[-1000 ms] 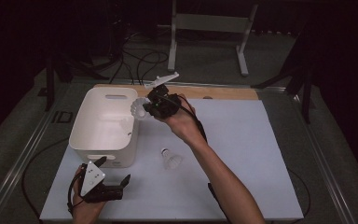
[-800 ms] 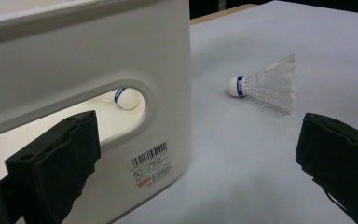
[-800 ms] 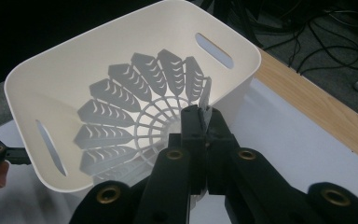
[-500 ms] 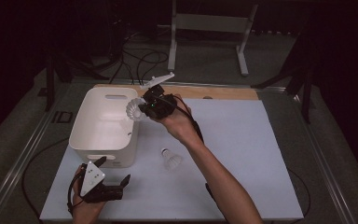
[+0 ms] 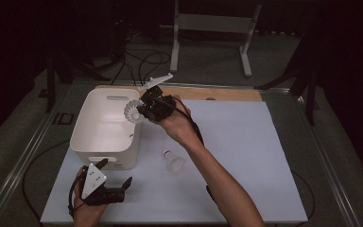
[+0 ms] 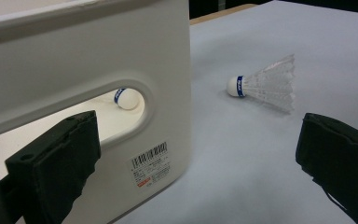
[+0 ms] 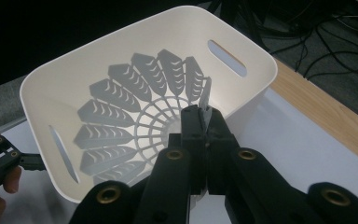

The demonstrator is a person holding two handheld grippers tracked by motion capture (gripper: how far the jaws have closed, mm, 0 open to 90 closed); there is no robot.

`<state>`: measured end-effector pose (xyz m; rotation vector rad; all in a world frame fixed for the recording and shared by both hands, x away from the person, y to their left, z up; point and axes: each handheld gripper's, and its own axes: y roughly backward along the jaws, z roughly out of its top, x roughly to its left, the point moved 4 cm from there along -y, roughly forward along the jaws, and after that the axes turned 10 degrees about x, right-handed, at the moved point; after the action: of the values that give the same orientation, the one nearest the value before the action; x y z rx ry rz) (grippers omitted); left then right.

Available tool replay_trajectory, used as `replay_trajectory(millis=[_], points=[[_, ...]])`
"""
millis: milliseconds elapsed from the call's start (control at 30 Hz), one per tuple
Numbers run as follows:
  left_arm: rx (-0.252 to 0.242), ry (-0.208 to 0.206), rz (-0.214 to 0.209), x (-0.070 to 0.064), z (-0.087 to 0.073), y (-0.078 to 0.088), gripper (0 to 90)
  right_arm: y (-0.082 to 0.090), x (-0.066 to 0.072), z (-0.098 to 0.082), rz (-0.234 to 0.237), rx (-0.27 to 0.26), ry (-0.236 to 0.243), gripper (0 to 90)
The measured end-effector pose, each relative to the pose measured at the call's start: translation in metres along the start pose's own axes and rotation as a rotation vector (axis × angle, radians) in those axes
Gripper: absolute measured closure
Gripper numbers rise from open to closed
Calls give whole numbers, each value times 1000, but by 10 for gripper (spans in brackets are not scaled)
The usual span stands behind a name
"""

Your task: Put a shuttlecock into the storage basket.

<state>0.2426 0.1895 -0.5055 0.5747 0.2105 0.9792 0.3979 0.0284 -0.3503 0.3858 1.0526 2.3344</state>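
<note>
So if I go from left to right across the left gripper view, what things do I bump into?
Left finger → white bin, with a shuttlecock's cork tip peeking through its handle hole → shuttlecock lying on the table → right finger.

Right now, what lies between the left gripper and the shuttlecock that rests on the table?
Nothing: in the left gripper view, bare white table runs from the open left gripper to the shuttlecock; the white bin stands beside that stretch.

White bin (image 5: pixel 105 127), white shuttlecock (image 6: pixel 265 86) with blue band, black fingers (image 6: pixel 53 168)
</note>
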Motion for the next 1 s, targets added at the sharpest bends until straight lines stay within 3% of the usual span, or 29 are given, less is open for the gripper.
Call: replay_trajectory(millis=[1000], points=[[-1,0,2,0,0,0,5,-14,19,7,51,10,38,893]])
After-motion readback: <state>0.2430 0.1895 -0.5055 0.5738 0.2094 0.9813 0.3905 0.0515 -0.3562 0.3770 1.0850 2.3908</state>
